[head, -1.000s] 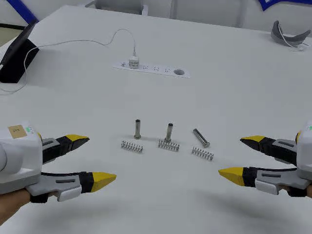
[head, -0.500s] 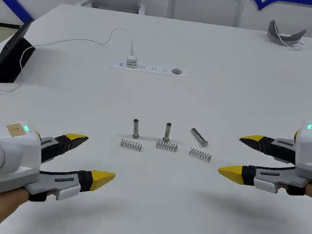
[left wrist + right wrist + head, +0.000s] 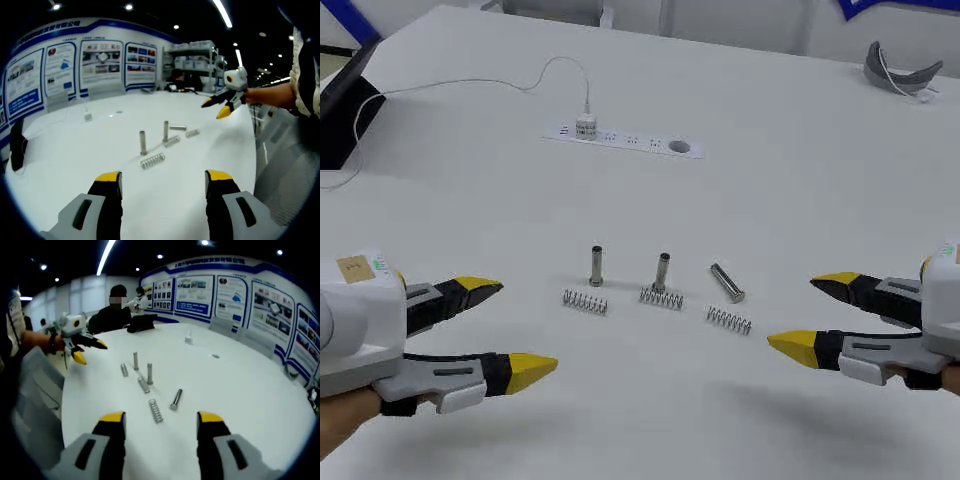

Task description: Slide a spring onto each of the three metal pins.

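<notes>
The left gripper and right gripper hover with jaws open, empty; the springs look light, squashable, prone to rolling; pinch gently mid-coil.

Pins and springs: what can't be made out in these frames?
- Pins: too small in every view to tell hollow from solid.
- Springs: end coils too small, every view.
- Black device: cut off by the head view's left edge.
- Grey object: far off at the head view's right edge, too small to identify.
</notes>
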Motion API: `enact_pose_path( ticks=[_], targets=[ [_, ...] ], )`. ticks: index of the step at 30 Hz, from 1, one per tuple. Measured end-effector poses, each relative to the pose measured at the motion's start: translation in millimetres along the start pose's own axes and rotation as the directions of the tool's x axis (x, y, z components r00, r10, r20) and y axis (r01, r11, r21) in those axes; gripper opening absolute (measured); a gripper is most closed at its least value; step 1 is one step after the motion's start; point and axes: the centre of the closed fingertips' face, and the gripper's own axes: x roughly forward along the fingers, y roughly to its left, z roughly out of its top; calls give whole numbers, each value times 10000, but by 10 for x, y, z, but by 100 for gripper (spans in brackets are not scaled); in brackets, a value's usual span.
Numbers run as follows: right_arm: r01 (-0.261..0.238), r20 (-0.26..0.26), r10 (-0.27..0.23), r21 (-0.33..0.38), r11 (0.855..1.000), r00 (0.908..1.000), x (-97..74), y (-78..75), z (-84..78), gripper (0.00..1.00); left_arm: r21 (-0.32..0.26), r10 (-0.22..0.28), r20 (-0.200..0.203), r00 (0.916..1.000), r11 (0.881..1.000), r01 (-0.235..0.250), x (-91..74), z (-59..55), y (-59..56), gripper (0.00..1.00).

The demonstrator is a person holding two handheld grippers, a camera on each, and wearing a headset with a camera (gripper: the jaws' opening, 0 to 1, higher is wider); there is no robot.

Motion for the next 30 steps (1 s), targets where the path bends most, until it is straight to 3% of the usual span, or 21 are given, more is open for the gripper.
enact_pose_path(
  ticks=[30],
  targets=[
    [127,-848,-123,34,9999,9963,534,-311,191,45,-66,129,-86,9999,9999,-130,-11,-6,-63,67]
  ],
)
